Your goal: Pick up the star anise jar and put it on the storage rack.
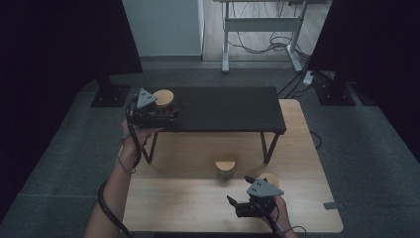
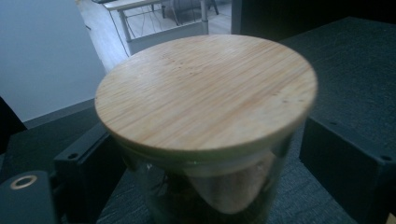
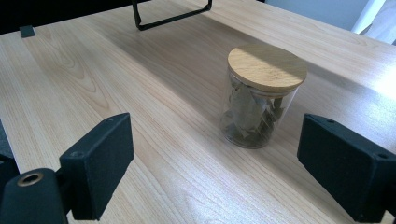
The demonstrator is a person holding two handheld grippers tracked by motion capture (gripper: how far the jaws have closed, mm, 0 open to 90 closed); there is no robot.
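Note:
A glass jar with a round wooden lid point(image 2: 205, 93) stands on the black shelf point(image 1: 223, 106) at its left end, where the lid point(image 1: 164, 97) shows from above. My left gripper point(image 1: 166, 111) has one jaw on each side of this jar. A gap shows beside the right jaw, so it is open. A second lidded jar point(image 3: 259, 98) holding dried leaves stands on the wooden table point(image 1: 198, 203), the same jar point(image 1: 225, 168) lying in front of the shelf. My right gripper point(image 3: 215, 140) is open a short way before it, with nothing between its fingers.
A third wooden lid point(image 1: 271, 177) peeks out just behind the right gripper. The black shelf stands on thin metal legs point(image 1: 267, 146) over the back half of the table. Dark screens flank the table, and a white desk frame point(image 1: 257, 29) stands farther back.

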